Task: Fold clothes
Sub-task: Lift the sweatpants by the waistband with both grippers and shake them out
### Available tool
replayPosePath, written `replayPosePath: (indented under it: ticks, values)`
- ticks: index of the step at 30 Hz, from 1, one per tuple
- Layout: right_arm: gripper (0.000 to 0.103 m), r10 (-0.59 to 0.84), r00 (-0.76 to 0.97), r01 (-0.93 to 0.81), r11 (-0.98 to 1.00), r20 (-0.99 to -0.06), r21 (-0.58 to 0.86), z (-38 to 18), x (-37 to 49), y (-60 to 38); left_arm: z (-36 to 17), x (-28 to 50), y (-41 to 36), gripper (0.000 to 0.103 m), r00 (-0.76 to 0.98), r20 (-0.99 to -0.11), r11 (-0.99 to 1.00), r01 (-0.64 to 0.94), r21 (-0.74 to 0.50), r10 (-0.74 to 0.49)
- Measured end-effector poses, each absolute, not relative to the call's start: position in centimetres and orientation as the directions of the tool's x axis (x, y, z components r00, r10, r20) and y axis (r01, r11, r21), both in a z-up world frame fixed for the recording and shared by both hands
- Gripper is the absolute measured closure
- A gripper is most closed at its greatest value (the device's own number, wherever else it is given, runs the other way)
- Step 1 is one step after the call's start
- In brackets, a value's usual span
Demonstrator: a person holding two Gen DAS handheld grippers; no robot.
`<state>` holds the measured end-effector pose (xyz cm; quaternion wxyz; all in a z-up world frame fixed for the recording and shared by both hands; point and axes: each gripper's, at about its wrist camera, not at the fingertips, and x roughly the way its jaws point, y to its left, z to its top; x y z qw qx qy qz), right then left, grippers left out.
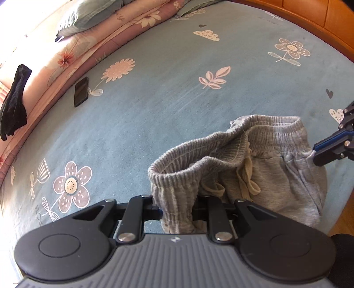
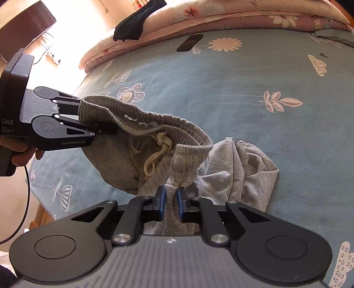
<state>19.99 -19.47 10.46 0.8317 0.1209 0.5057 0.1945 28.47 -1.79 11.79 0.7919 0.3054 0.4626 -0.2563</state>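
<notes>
Grey shorts (image 2: 168, 141) bunched, ribbed waistband stretched open, cream drawstring (image 2: 158, 152) dangling.

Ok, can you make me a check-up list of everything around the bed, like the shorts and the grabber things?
Surface: blue flowered bedsheet, mostly bare.
Job's things: grey drawstring shorts, waistband lifted, legs on sheet.
Clutter: black phone; dark garment draped over folded quilt.
Grippers: left hand-held gripper and right hand-held gripper both shut on waistband.
Cables: black cord under left gripper.
Surroundings: wooden bed frame; pillow.
</notes>
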Motion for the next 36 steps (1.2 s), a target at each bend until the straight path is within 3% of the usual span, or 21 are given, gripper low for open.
replayPosePath:
  ticks: [2,4,6,11,15,24,27,32,34,36]
  values:
    - [0.094,0.425,0.441,-0.185,0.905,-0.791,0.383,11.2,19.9,-19.2,12.6,28.4,-1.7,0.085,0.448,-0.882,0.682,0.691,0.240,-0.143]
    - [0.084,0.414,0.461,-0.170,0.909,-0.785,0.380,10.7,19.9,-19.1,13.2,28.3,-1.6,0.085,0.452,-0.876,0.674,0.701,0.231,-0.170]
    - [0.058,0.332,0.503,-0.122,0.941,-0.798,0.314,10.0,19.4,-18.8,13.5,28.0,-1.5,0.086,0.463,-0.863,0.647,0.725,0.238,-0.201]
    - [0.053,0.311,0.543,-0.024,0.934,-0.780,0.355,7.5,17.6,-19.9,14.3,28.0,-0.2,0.086,0.468,-0.849,0.617,0.751,0.236,-0.246]
    - [0.043,0.301,0.561,-0.060,0.944,-0.771,0.325,4.5,19.4,-20.0,14.8,27.7,1.0,0.086,0.465,-0.847,0.603,0.763,0.234,-0.259]
    - [0.044,0.630,0.453,-0.250,0.768,-0.630,0.589,1.7,23.8,-17.9,15.3,27.7,2.6,0.086,0.471,-0.848,0.601,0.759,0.250,-0.242]
    - [0.043,0.575,0.474,-0.294,0.817,-0.667,0.496,1.6,24.4,-17.5,15.9,27.5,3.4,0.086,0.471,-0.841,0.596,0.766,0.240,-0.266]
    - [0.043,0.691,0.416,-0.328,0.721,-0.592,0.611,-0.6,27.4,-16.6,16.5,27.6,4.0,0.086,0.482,-0.832,0.605,0.759,0.240,-0.275]
    - [0.050,0.721,0.384,-0.326,0.690,-0.577,0.646,-1.5,27.2,-15.9,16.6,27.8,4.5,0.086,0.479,-0.836,0.615,0.753,0.235,-0.267]
    - [0.078,0.744,0.368,-0.320,0.664,-0.557,0.675,-1.9,26.6,-15.5,16.7,28.0,4.9,0.086,0.483,-0.839,0.621,0.745,0.243,-0.251]
